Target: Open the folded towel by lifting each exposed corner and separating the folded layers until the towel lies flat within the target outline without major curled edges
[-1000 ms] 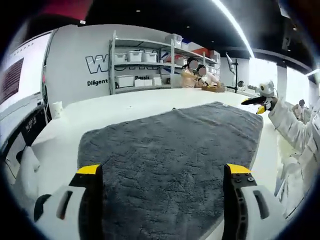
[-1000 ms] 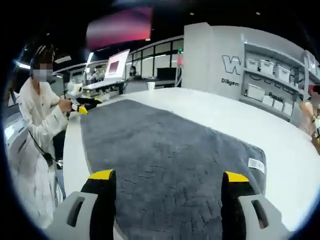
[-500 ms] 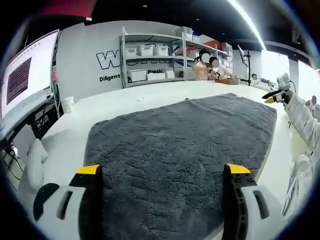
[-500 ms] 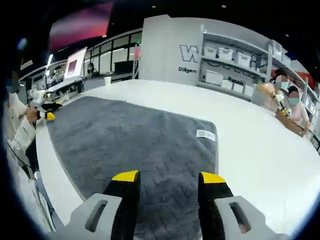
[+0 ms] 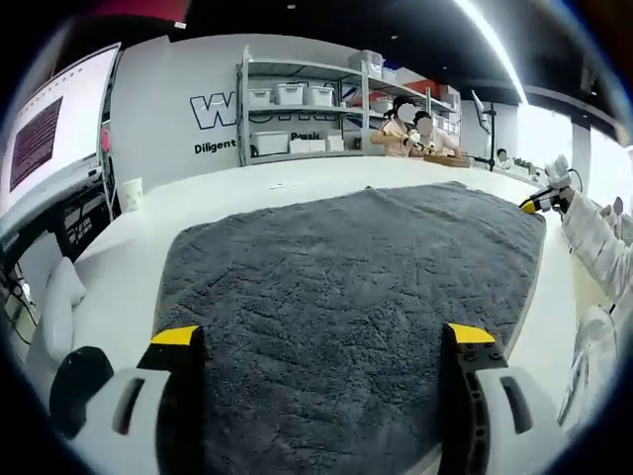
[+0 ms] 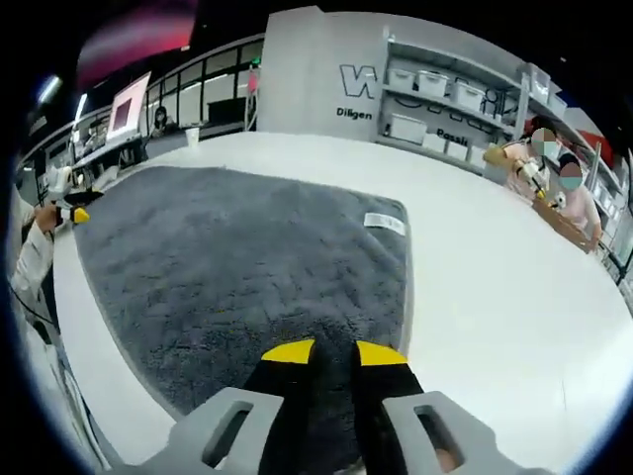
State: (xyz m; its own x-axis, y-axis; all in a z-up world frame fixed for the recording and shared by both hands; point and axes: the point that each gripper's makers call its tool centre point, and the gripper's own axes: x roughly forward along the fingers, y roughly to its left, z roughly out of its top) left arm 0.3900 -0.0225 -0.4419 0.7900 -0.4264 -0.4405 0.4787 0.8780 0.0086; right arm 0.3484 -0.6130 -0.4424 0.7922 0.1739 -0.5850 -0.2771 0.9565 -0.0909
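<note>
Grey towel (image 5: 346,297) spread flat on white counter (image 6: 495,287), white label (image 6: 384,223) at one far edge. Left tool (image 5: 321,341) jaws wide apart over near towel edge, gripping nothing. Right tool (image 6: 326,353) jaws nearly closed, narrow gap, tips above towel edge; cannot tell whether fabric is pinched. Shelving with bins (image 5: 297,124) against back wall.

Looking like a lab or workshop: metal shelving (image 5: 302,119) holding white bins is standing upper centre, a lettered wall (image 6: 326,89) behind, people working at benches.
</note>
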